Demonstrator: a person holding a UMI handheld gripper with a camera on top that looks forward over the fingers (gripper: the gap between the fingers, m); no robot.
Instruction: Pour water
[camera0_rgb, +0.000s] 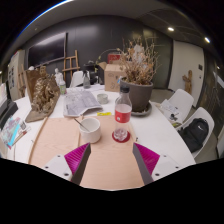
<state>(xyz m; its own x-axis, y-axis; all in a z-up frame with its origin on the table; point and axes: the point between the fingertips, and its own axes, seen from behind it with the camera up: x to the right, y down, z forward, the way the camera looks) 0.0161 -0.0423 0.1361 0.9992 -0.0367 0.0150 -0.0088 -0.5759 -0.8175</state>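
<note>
bottle (122, 117): clear, glossy plastic with a red label band and a red cap; reddish liquid shows through the lower part
cup (90, 129): white, smooth, slightly glossy, ceramic by the look
table (60, 140): pale matt top, with a tan matt sheet like paper or card laid over the near middle
gripper (112, 157): dark matt fingers with magenta matt pads (147, 153) on their inner faces, set apart
plant pot (139, 95): dark, dull finish, holding dry, rough brown stalks
chairs (197, 128): white, smooth, moulded plastic, far right
easel (70, 52): bare light wood, far left
</note>
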